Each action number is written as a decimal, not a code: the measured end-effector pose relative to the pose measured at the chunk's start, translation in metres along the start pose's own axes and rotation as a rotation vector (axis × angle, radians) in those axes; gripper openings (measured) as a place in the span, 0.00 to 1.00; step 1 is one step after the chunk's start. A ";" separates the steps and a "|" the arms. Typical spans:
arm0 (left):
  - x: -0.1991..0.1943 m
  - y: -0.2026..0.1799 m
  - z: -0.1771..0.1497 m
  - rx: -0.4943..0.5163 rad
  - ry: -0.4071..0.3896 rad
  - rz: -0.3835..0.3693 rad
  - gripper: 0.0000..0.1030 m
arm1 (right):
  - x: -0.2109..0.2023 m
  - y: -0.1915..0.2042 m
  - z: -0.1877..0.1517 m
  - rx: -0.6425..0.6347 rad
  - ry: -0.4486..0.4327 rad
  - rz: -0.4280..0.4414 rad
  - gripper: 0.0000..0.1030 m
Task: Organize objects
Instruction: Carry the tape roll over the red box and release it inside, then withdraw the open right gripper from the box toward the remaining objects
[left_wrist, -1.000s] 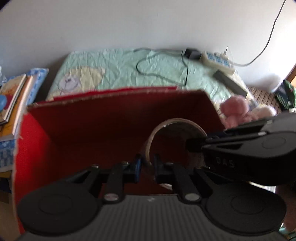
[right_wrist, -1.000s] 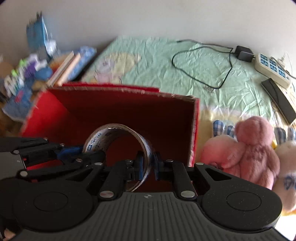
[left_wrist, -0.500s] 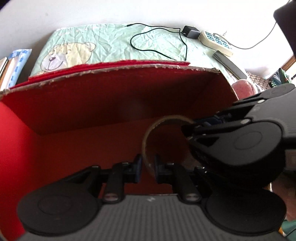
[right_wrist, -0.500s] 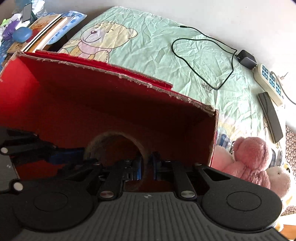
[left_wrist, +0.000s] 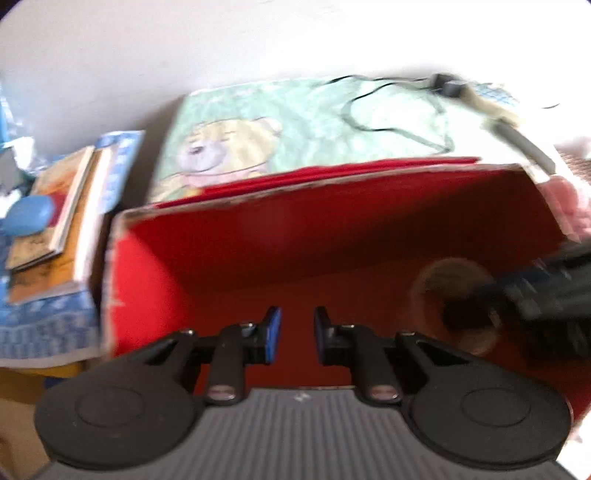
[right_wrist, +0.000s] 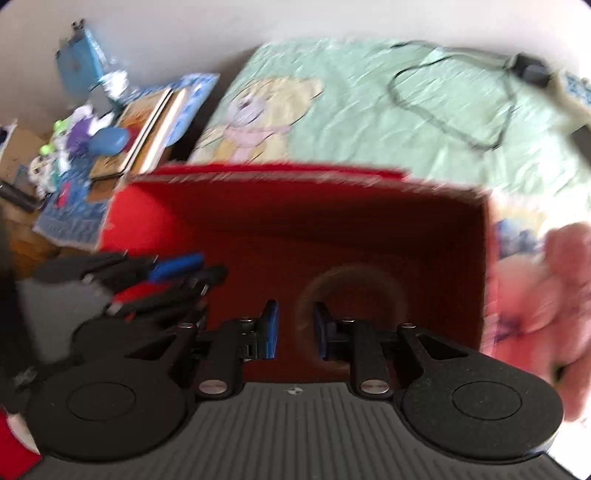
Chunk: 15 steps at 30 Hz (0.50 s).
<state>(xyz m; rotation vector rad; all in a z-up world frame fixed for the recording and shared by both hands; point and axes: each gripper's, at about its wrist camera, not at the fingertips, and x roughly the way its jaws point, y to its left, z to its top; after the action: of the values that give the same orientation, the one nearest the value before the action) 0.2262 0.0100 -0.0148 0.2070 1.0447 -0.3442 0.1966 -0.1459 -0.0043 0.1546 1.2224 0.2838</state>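
Both grippers are seen spread and empty above the red box (left_wrist: 229, 251): the left gripper (left_wrist: 297, 334) with a clear gap between its blue pads, the right gripper (right_wrist: 295, 328) likewise parted, its right pad just in front of the tape roll's rim (contact cannot be judged through the motion blur). The tape roll (right_wrist: 352, 299) is now released and stands on edge on the floor of the box, toward its right wall. Half a second ago it was pinched by both grippers at once inside the box; since then the jaws have been opened and the left gripper has been drawn away toward the box's left side. Placement of the roll is judged complete, so the pink plush toy (right_wrist: 543, 291), lying just outside the box's right wall, could be taken next.
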 end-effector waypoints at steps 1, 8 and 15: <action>0.003 0.002 0.000 -0.002 0.009 0.019 0.14 | 0.007 0.005 -0.001 -0.003 0.018 0.007 0.21; 0.012 0.006 -0.002 -0.026 0.055 0.043 0.19 | 0.043 0.007 -0.002 0.037 0.096 -0.012 0.20; 0.017 0.005 -0.003 -0.018 0.094 0.021 0.19 | 0.045 -0.012 0.002 0.110 0.041 -0.089 0.20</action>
<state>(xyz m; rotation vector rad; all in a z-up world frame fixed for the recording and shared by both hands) 0.2335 0.0128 -0.0306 0.2188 1.1368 -0.3085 0.2144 -0.1436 -0.0476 0.1893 1.2830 0.1426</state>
